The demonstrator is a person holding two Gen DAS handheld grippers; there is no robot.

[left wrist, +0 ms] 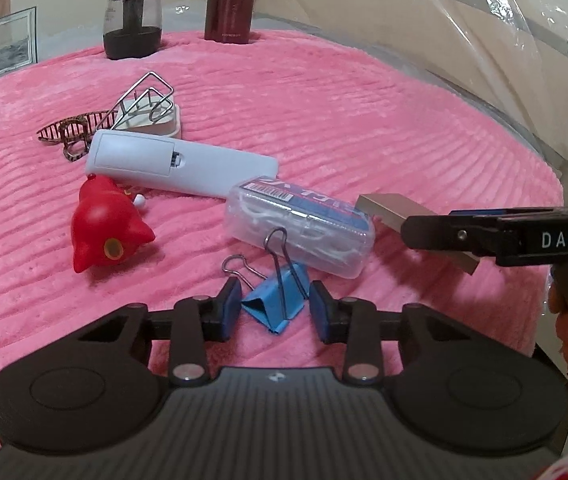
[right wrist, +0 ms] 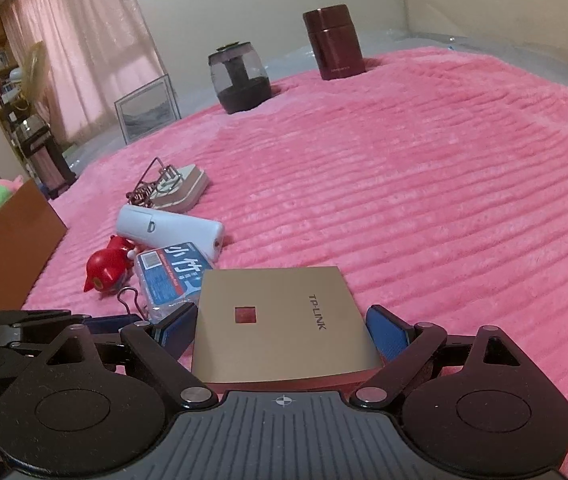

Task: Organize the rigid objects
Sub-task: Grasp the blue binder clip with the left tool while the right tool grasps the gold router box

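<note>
My left gripper (left wrist: 275, 310) is open, its pads on either side of a blue binder clip (left wrist: 274, 304) lying on the pink blanket, not closed on it. Beyond it lie a clear floss-pick box (left wrist: 300, 226), a white remote (left wrist: 176, 162), a red cat toy (left wrist: 104, 228), a brown hair clip (left wrist: 70, 132) and a small mirror stand (left wrist: 152, 114). My right gripper (right wrist: 280, 332) straddles a gold TP-LINK box (right wrist: 280, 324); the left pad touches it, the right pad stands just off its edge. That box also shows in the left wrist view (left wrist: 412, 224).
A dark jar (left wrist: 132, 22) and a maroon flask (left wrist: 230, 8) stand at the blanket's far edge, with a picture frame (left wrist: 2, 46) at the left. A brown cardboard box (right wrist: 8, 248) sits left of the blanket. Open blanket (right wrist: 424, 184) stretches to the right.
</note>
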